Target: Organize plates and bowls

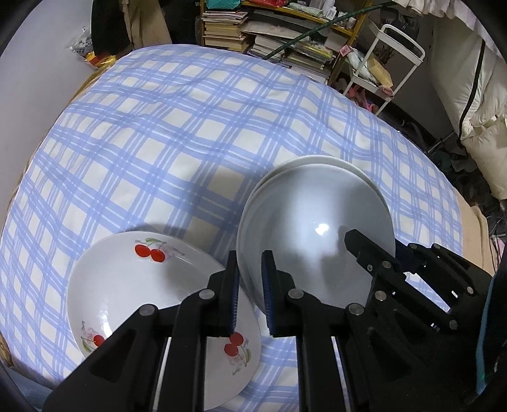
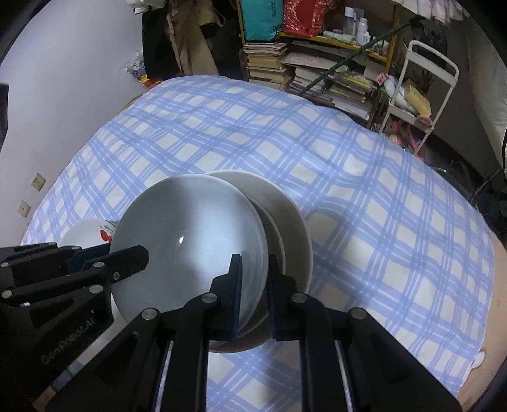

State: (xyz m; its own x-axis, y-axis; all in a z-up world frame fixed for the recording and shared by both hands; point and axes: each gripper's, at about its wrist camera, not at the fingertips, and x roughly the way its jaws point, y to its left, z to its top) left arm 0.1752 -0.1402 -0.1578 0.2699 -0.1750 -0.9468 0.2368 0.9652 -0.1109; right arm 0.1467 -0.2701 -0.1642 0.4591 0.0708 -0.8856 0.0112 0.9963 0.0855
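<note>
A: Nearest to you, what are your two grippers doing?

B: Your left gripper (image 1: 250,286) is clamped on the near-left rim of the grey bowl (image 1: 317,234). Your right gripper (image 2: 255,285) pinches the same bowl's rim on the opposite side.

A: And what is under the bowl?

B: A cream plate (image 2: 293,222) shows just behind and below it, on the checked blue cloth (image 1: 177,133); whether they touch, you cannot tell.

A: Anything beside it?

B: The cherry plate (image 1: 126,285) lies flat on the cloth just left of the bowl, partly under your left gripper.

A: Farther off?

B: Beyond the cloth's far edge stand stacked books (image 1: 225,30) and a white trolley (image 1: 402,47).
</note>
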